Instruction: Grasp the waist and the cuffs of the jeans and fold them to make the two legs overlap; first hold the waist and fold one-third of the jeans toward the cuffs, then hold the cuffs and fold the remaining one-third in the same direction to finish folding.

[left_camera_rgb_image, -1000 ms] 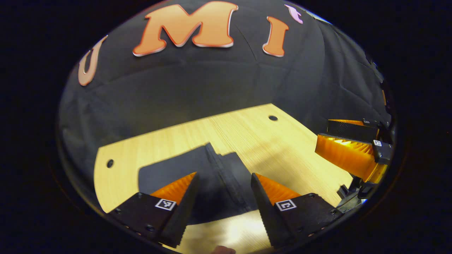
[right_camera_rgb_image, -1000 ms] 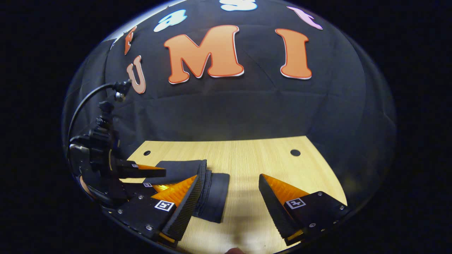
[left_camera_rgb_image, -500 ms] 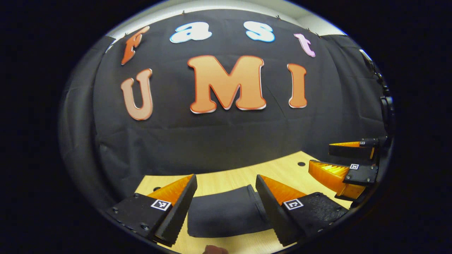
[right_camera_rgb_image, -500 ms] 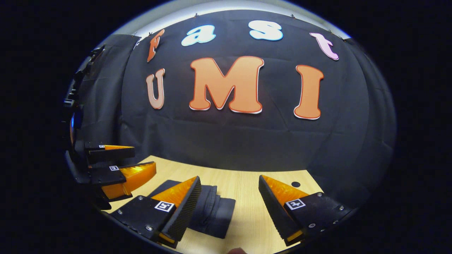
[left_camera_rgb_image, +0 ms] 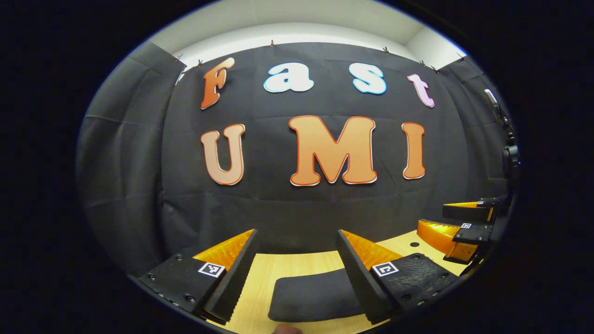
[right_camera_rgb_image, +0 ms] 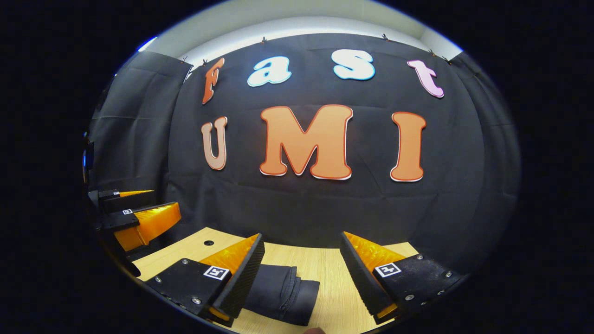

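The dark jeans (left_camera_rgb_image: 315, 299) lie folded into a compact bundle on the light wooden table (left_camera_rgb_image: 278, 269). In the left gripper view they sit low between my left gripper's (left_camera_rgb_image: 297, 250) open fingers, which hang above them and hold nothing. In the right gripper view the jeans (right_camera_rgb_image: 285, 294) rest partly behind the left finger of my right gripper (right_camera_rgb_image: 301, 255). It is open too, raised off the cloth. The right gripper (left_camera_rgb_image: 457, 222) appears at the right edge of the left gripper view, and the left gripper (right_camera_rgb_image: 139, 213) at the left edge of the right gripper view.
The table (right_camera_rgb_image: 334, 269) has a small round hole (right_camera_rgb_image: 209, 242) near its far left corner and another hole (left_camera_rgb_image: 414, 244) at the far right. Black cloth wall stands directly behind the table's far edge.
Both grippers have lifted and tilted upward, away from the folded jeans. The jeans have dropped to the bottom of both views and more of the wall shows. Both grippers stayed open.
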Motion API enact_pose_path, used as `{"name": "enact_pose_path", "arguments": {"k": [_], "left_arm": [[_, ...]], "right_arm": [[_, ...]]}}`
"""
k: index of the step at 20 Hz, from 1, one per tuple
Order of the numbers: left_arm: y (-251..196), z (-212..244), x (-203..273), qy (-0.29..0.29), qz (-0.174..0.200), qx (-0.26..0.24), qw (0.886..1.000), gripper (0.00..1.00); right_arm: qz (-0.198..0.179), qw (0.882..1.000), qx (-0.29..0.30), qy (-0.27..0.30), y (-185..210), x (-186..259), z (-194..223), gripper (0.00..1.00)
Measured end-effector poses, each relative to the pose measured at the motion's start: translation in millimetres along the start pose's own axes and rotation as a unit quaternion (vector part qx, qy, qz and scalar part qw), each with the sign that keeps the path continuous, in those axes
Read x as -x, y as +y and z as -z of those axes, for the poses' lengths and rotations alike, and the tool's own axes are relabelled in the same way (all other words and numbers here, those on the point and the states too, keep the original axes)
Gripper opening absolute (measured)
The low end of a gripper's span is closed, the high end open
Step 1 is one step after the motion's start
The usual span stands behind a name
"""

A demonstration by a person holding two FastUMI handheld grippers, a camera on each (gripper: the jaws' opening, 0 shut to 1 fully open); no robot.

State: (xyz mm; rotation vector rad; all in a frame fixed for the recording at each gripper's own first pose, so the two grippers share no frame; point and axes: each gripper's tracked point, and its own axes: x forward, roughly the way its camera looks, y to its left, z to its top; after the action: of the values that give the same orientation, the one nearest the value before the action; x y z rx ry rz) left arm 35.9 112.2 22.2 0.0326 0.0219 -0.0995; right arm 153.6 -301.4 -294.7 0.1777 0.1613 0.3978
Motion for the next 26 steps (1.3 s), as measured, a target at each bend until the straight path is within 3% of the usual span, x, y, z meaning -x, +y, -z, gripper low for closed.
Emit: {"name": "enact_pose_path", "arguments": {"k": [3, 16, 20, 23, 26], "left_arm": [[-4, -3, 13, -0.018, -0.001, 0.015, 1.000, 1.00], [3, 23, -1, 0.021, 0.003, 0.014, 1.000, 1.00], [-9, 27, -2, 0.028, 0.033, 0.022, 0.999, 1.00], [-12, 32, 1, 0.028, 0.037, 0.009, 0.999, 1.00], [-13, 27, 13, -0.002, 0.024, -0.057, 0.998, 0.99]], "right_arm": [[-0.004, 0.999, 0.023, -0.031, 5, 5, -6, 0.98], [-0.024, 1.000, 0.017, -0.005, 20, 0, 12, 0.98], [-0.033, 0.999, 0.012, -0.005, 23, -3, 12, 0.98], [-0.041, 0.999, 0.018, -0.003, 28, -5, 19, 0.98], [-0.049, 0.999, 0.021, 0.007, 32, -4, 32, 0.98]]}}
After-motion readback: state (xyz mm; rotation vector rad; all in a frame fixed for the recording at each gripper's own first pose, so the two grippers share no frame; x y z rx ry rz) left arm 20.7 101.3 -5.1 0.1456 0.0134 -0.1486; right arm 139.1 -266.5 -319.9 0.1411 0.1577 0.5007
